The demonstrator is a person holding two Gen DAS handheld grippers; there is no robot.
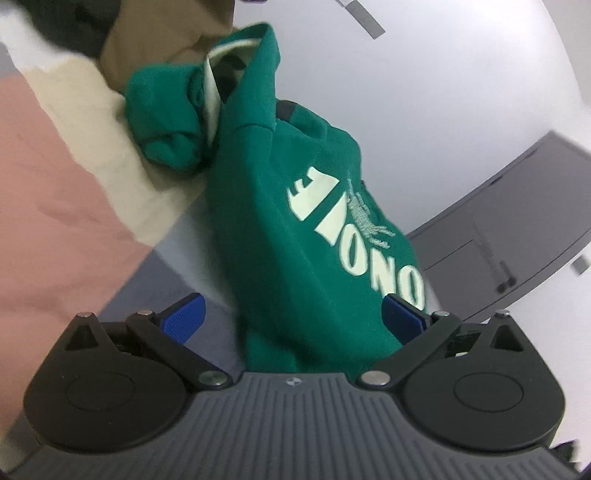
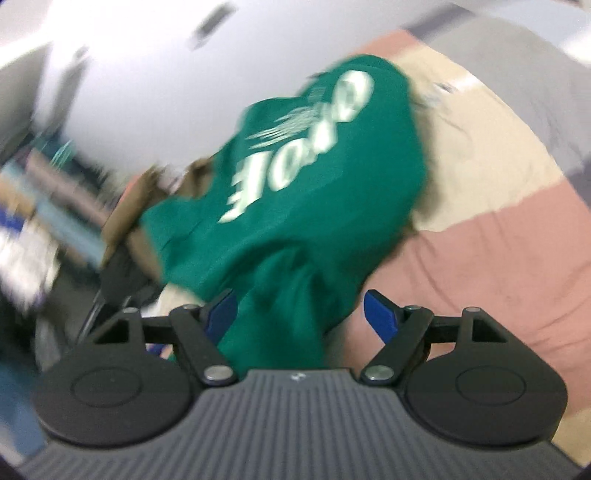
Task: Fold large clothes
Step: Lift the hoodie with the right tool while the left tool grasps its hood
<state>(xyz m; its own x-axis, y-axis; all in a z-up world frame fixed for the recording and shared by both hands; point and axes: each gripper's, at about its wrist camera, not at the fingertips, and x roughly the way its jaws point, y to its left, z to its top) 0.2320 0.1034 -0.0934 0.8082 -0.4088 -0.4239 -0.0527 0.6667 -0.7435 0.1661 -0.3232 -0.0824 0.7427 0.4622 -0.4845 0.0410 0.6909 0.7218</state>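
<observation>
Green cotton-knit sweatshirt [image 1: 295, 229] with big cream block lettering lies bunched on a bed cover of pink and cream patches [image 1: 55, 206], half draped over a tan garment [image 1: 166, 33] behind it. Ribbed collar and a rolled sleeve sit at the far end in the left wrist view; the lettered chest faces up; the near end runs down between the fingers of both tools.

Left gripper [image 1: 295, 319]: jaws spread wide, blue pads clear of the cloth on one side, right pad edge just beside or touching the fabric, no pinch.

Right gripper [image 2: 301, 315]: jaws apart too, a fold of green cloth between them, not squeezed; that view is heavily blurred, so contact at the left pad cannot be told.

Handling guess: soft, thick, limp, fairly light, no stiffness, will sag and bunch when lifted, grippy rather than slippery, not fragile. Best holds look like the hem corners or shoulder seams, one per gripper, so it hangs flat; a single-layer pinch avoids dragging hidden folds.
</observation>
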